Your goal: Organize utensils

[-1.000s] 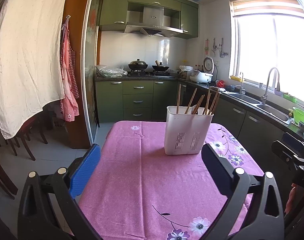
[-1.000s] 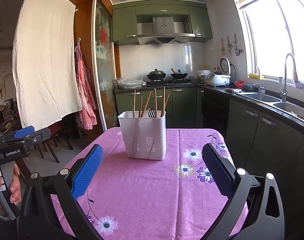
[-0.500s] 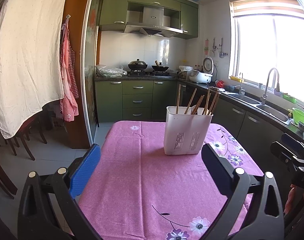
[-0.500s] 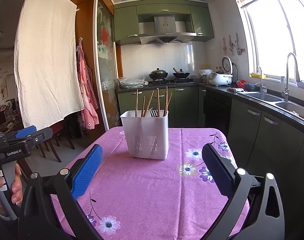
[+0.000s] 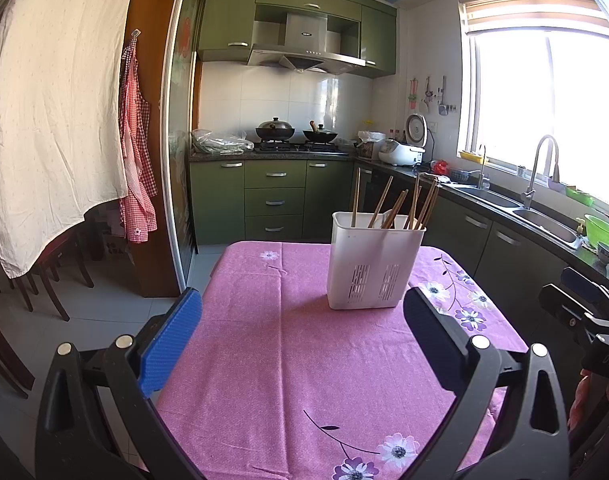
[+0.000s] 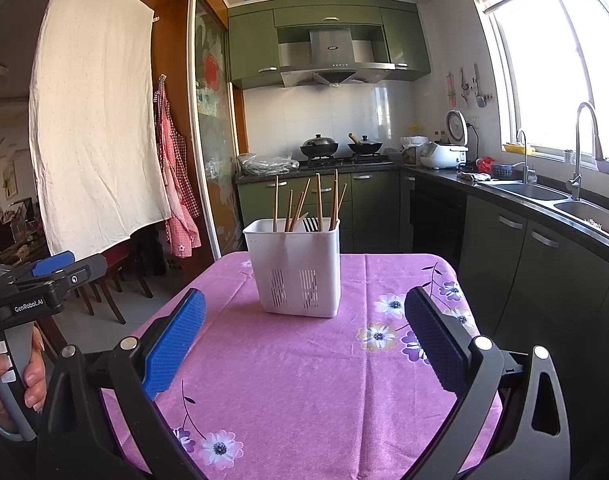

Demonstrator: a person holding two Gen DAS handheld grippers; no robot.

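Here, table (image 5: 288,360) under pink cloth; white holder (image 6: 298,268) upright past centre. Chopsticks (image 6: 318,202) stand inside, long axis near vertical. Left tool (image 5: 302,342) and right tool (image 6: 304,336) both wide, empty; holder ahead, right nearer probably.

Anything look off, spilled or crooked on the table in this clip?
Nothing spilled or damaged. The white utensil holder stands upright on the pink tablecloth. The chopsticks inside lean at mixed angles rather than bundled. Both tongs, left and right, are open and empty.
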